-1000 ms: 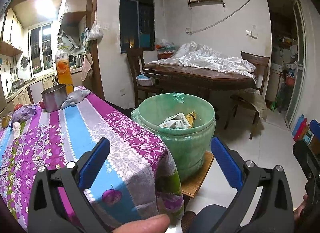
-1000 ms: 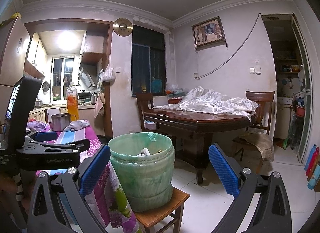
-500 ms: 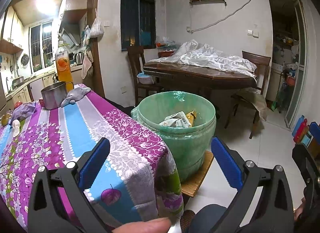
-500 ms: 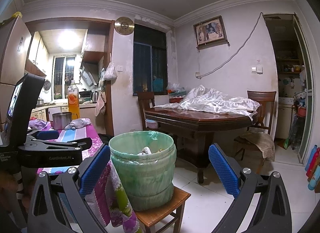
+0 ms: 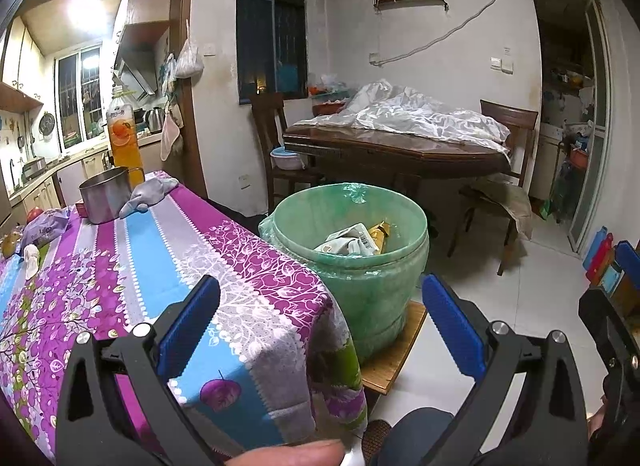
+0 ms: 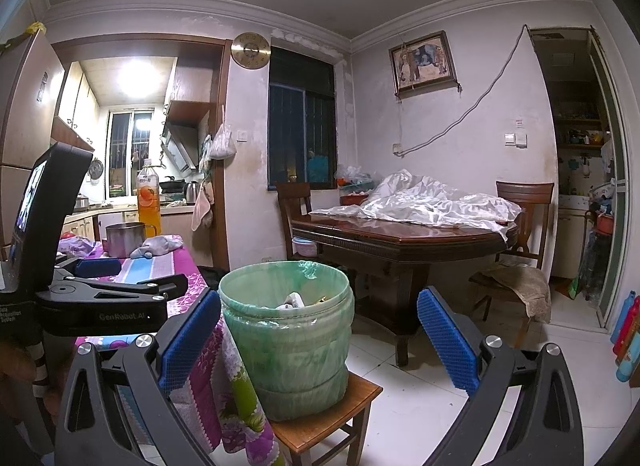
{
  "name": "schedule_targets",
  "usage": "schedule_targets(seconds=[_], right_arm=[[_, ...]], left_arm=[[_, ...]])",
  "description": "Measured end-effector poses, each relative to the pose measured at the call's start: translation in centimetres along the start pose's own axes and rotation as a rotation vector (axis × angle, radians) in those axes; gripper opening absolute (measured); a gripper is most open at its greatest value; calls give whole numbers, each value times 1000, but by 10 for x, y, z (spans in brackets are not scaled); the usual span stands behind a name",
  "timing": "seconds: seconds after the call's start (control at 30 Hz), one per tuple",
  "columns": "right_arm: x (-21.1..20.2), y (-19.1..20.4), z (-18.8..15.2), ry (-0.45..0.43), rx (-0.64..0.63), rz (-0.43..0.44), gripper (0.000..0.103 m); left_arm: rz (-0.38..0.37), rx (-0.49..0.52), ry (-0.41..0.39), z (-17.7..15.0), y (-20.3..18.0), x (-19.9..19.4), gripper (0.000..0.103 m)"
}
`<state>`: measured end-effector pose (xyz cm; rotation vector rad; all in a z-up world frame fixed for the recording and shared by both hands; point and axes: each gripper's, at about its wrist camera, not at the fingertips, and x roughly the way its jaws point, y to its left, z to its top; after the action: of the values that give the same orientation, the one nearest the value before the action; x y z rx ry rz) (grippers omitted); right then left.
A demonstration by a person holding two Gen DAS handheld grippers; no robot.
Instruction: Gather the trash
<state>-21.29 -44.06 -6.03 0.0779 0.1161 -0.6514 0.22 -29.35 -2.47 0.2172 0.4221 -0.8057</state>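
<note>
Left wrist view: one left gripper (image 5: pixel 320 322), blue pads spread apart and empty; one green bin (image 5: pixel 352 262) at frame centre, just above, holding two wrappers (image 5: pixel 352 242).

Right wrist view: one right gripper (image 6: pixel 318 340), likewise spread and empty; the bin (image 6: pixel 288 330) sits between its pads at lower centre.

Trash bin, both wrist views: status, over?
Left tool open, empty. Right tool open, empty. Green bin on wooden stool beside table, wrappers inside. Nothing blocking its mouth.

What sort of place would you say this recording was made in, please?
Probably a home dining room open to a kitchen: a wooden dining table with chairs, kitchen cabinets, and a bag-lined trash bin.
</note>
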Motion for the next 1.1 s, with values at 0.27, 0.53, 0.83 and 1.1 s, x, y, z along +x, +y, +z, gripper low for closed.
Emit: schedule_targets(seconds=[0.27,0.53,0.83,1.1], right_arm=[[0,0,0,0,0,0,98],[1,-1,0,2,0,0,98],[7,1,0,5,-9,14,98],[12,3,0,17,-26,30,98]], left_arm=[[0,3,-2,0,0,0,97],[-4,3,4,-2,0,0,97],[4,-12,10,-4,6,1,97],[-10,-41,30,-4,16,2,97]])
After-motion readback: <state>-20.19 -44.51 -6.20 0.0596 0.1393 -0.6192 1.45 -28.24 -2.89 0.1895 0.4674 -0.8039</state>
